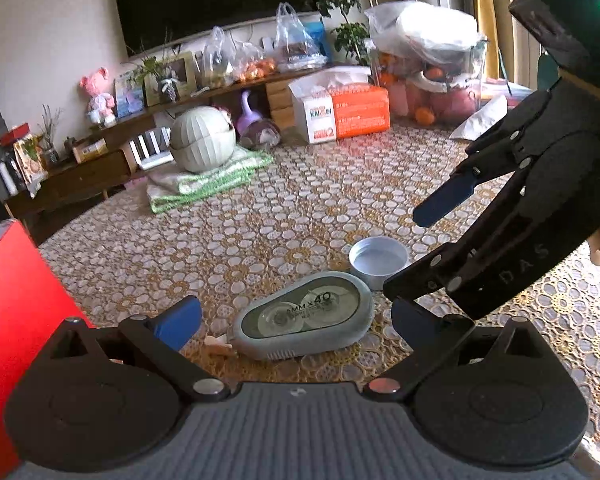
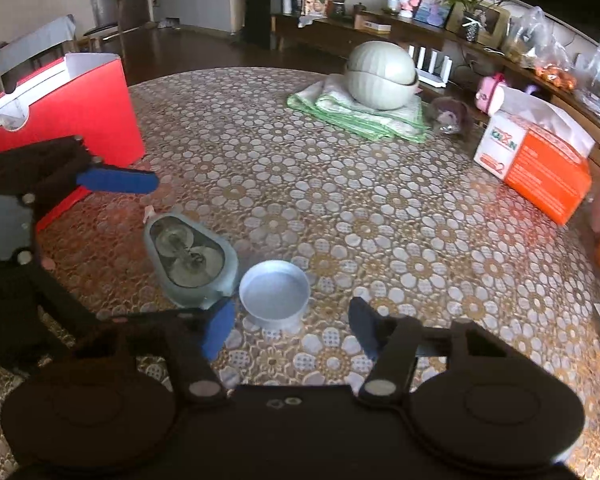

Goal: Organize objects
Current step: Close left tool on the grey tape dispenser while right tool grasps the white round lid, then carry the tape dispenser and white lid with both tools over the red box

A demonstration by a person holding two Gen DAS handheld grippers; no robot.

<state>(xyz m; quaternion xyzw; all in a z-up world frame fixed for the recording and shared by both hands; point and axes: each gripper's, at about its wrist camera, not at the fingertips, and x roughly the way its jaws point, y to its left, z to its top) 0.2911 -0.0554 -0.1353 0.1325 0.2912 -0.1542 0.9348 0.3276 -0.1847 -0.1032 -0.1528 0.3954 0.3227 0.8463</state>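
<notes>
**Two small items on the cloth, two grippers spread over them: risk notes**

Item 1: correction tape dispenser (image 1: 304, 316), grey, clear window marked 5MM x 40. Lies flat on the lace tablecloth (image 1: 300, 208), lower centre of the left wrist view, between the spread blue fingers of the left gripper (image 1: 296, 320). Jaws apart, nothing held.

Item 2: white lid (image 2: 275, 293), rim up, lower centre of the right wrist view, just beside the dispenser's wide end; whether they touch cannot be told. Right gripper (image 2: 290, 326) stands over it, jaws apart, empty.

Item 3: red box (image 2: 66, 108), open top, upper left of the right wrist view; probably the destination.

Hazards, judged:
- The right gripper's left finger (image 2: 219, 328) sits near the dispenser's edge; closing on the lid could nudge the dispenser sideways.
- Both grippers crowd one spot; their linkages may collide if both close or lift together.
- Dispenser is low and rounded; a shallow pinch could squeeze it out.
- Shallow lid wall may tip or slide on the cloth.
</notes>
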